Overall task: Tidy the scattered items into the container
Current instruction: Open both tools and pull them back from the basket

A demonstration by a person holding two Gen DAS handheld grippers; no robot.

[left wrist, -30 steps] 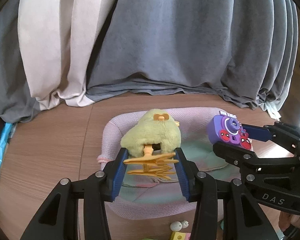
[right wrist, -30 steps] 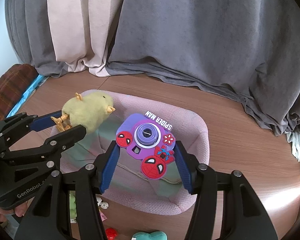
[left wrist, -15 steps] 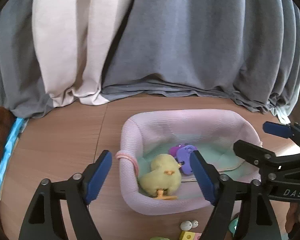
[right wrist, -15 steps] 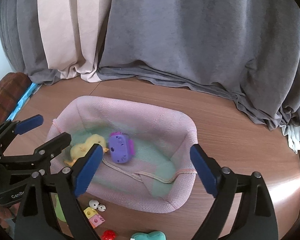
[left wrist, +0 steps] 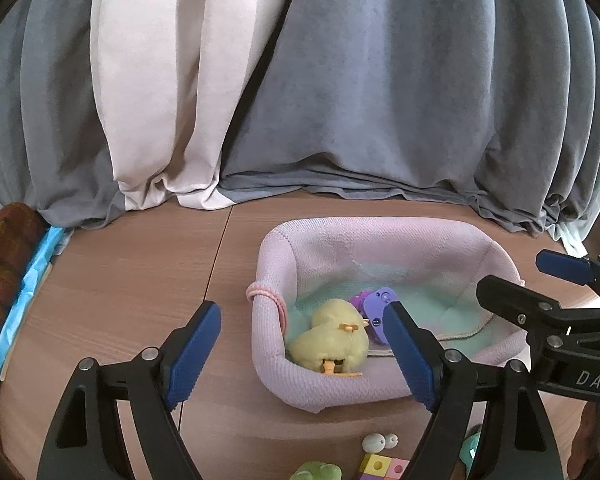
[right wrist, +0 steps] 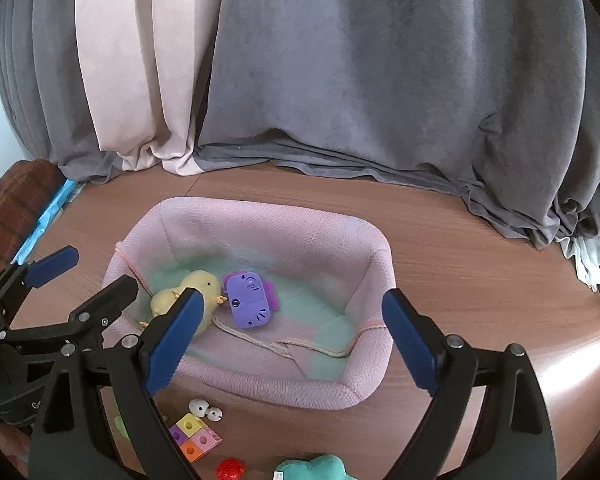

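Note:
A pink knitted basket (left wrist: 276, 364) (right wrist: 364, 384) with a green lining stands on the wooden floor. A yellow plush duck (left wrist: 332, 340) (right wrist: 198, 290) and a purple toy camera (left wrist: 376, 308) (right wrist: 250, 300) lie inside it, side by side. My left gripper (left wrist: 300, 352) is open and empty above the basket's near left corner. My right gripper (right wrist: 292, 336) is open and empty above the basket's near side. Each gripper also shows at the edge of the other's view.
Loose toys lie on the floor in front of the basket: coloured cubes (right wrist: 194, 440), small white pieces (right wrist: 204, 406), a red toy (right wrist: 230, 470), a teal plush (right wrist: 312, 470), a green toy (left wrist: 316, 472). Grey and beige curtains (left wrist: 340, 80) hang behind. A plaid fabric (left wrist: 0, 264) lies at left.
Both grippers opened and dropped the duck and the camera into the basket, then pulled back and up. The toys have settled on the lining.

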